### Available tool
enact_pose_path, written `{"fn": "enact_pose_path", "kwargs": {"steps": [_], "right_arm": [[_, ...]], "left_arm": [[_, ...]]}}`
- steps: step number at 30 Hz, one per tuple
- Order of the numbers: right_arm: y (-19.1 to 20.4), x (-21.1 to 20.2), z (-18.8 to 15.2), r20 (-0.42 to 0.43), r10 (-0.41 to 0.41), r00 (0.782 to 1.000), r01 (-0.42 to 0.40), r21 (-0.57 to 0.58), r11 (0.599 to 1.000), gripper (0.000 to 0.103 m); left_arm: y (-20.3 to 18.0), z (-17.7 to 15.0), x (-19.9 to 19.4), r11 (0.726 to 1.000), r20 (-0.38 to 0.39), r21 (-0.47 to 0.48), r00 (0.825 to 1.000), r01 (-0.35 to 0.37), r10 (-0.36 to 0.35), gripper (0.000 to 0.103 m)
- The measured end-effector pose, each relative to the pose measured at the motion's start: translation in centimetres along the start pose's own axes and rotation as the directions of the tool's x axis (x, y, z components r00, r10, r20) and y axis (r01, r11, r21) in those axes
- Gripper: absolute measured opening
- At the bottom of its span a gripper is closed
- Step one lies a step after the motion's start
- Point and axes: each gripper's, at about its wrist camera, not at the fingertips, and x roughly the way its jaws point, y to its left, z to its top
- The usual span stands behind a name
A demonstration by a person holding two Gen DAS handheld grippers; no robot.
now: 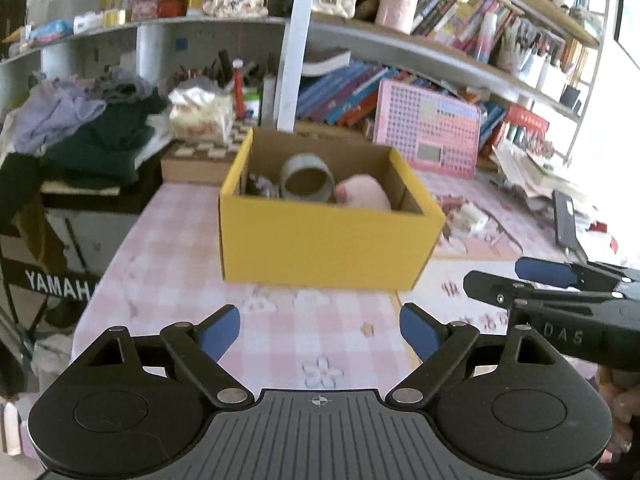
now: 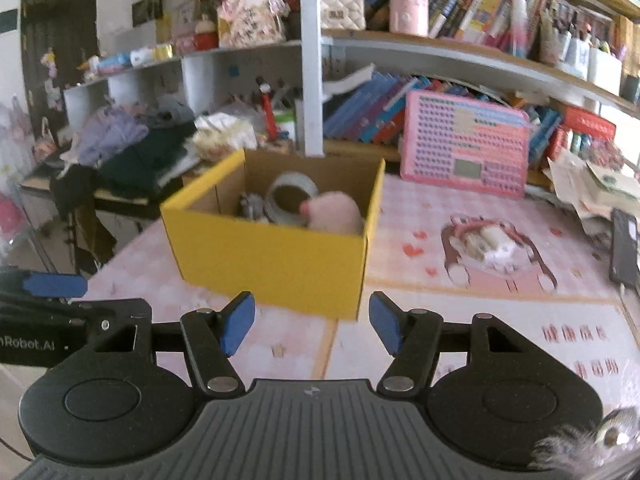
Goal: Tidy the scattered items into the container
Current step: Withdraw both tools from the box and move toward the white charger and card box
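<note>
While both see the yellow box [image 1: 320, 240], furry scrap [image 2: 580, 448] right-view only; left gripper [image 1: 320, 330], right gripper [image 2: 311, 326] spread, empty.

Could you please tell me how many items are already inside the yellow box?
3 visible in the yellow box: a grey tape roll at the back middle, a pink plush toy on the right, and a small dark cluttered item at left. More may be hidden below.

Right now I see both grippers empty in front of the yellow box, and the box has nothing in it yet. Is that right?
Not quite. The yellow box is not empty: both wrist views show a grey tape roll and a pink soft toy inside. The rest holds: the left gripper and right gripper are both empty in front of it.
</note>
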Motion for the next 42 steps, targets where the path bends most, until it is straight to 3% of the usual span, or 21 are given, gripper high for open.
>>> {"fn": "enact_pose_path", "kwargs": {"steps": [8, 13, 20, 27, 42], "right_arm": [[-0.1, -1.2, -3.3, -0.052, -0.073, 0.996, 0.072, -0.032, 0.997, 0.063], [-0.6, -2.0, -4.9, -0.065, -0.097, 0.993, 0.094, -0.044, 0.995, 0.064], [-2.4, -2.6, -6.4, -0.125, -0.154, 0.98, 0.154, -0.009, 0.988, 0.069], [-5.0, -3.2, -7.0, -0.162, -0.231, 0.959, 0.243, 0.058, 0.968, 0.075], [-10.8, -2.3, -6.5, -0.19, -0.299, 0.935, 0.316, 0.069, 0.946, 0.077]], "left_arm": [[-0.1, -2.4, 0.9, 0.999, -0.095, -0.024, 0.995, -0.026, 0.024, 0.089], [-1.0, -3.1, 1.3, 1.0, -0.135, -0.005, 0.991, 0.017, -0.017, 0.089], [-4.2, -4.7, 3.2, 0.992, -0.244, 0.061, 0.965, 0.113, -0.095, 0.089], [-6.8, -4.2, 4.0, 0.98, -0.244, 0.107, 0.96, 0.166, -0.136, 0.089], [-12.9, -1.6, 7.6, 0.949, -0.236, 0.184, 0.949, 0.255, -0.209, 0.089]]}}
